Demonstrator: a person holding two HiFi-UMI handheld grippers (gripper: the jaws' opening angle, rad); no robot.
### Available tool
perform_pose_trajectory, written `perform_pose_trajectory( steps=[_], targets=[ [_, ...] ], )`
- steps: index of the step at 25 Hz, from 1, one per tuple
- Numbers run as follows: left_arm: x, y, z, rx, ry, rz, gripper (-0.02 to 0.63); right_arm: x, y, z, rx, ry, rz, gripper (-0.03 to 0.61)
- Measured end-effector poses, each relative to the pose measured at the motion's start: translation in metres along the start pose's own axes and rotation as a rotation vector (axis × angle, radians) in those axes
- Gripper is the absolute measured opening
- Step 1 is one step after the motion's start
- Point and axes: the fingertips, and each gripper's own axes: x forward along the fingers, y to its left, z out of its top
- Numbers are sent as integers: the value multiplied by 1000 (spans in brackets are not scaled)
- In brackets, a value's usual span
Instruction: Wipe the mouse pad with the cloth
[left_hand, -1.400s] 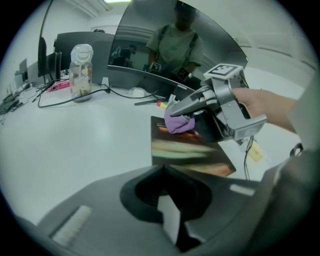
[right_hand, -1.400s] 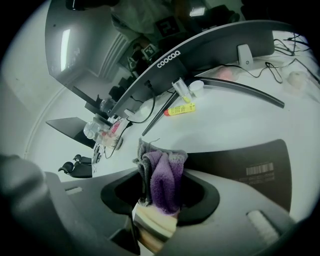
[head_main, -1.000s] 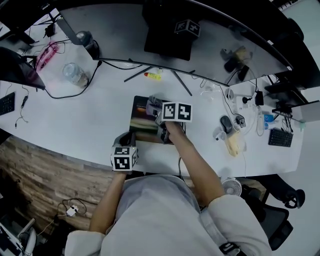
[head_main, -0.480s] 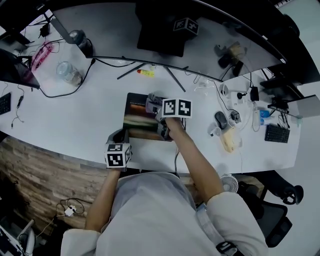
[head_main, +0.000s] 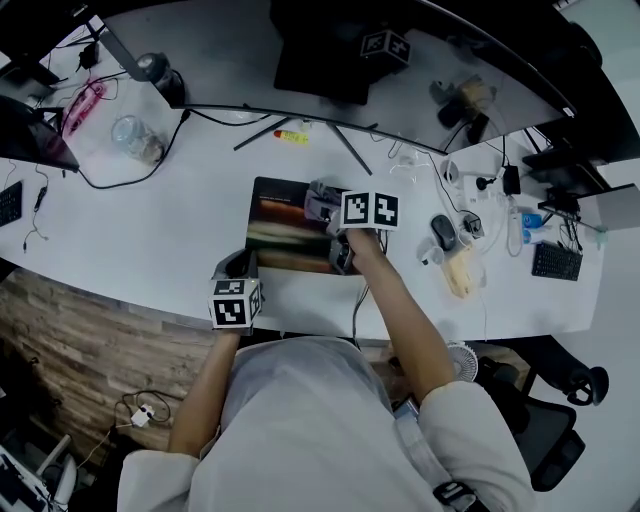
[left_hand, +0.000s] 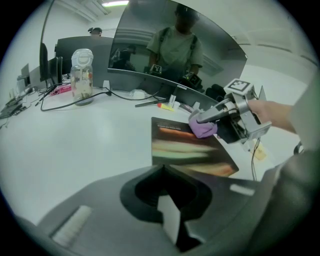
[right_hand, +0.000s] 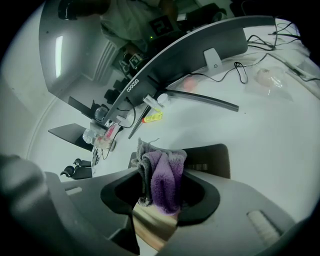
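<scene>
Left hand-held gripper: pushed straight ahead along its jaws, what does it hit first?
Likely the mouse pad, its near edge lying just beyond the left hand-held gripper tips; height above the desk is unclear.

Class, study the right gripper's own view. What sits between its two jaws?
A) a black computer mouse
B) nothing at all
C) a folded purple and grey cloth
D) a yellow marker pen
C: the right gripper has its jaws closed on the folded purple and grey cloth, which fills the gap between them, above the dark printed mouse pad.
</scene>
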Motion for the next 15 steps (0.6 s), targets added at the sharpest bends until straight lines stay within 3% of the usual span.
perform_pose_trajectory(
  steps=[15],
  targets=[
    [-1, -1, 1, -4, 6, 3, 0, -24, -31, -2, 30, -8, -18, 202]
  ],
)
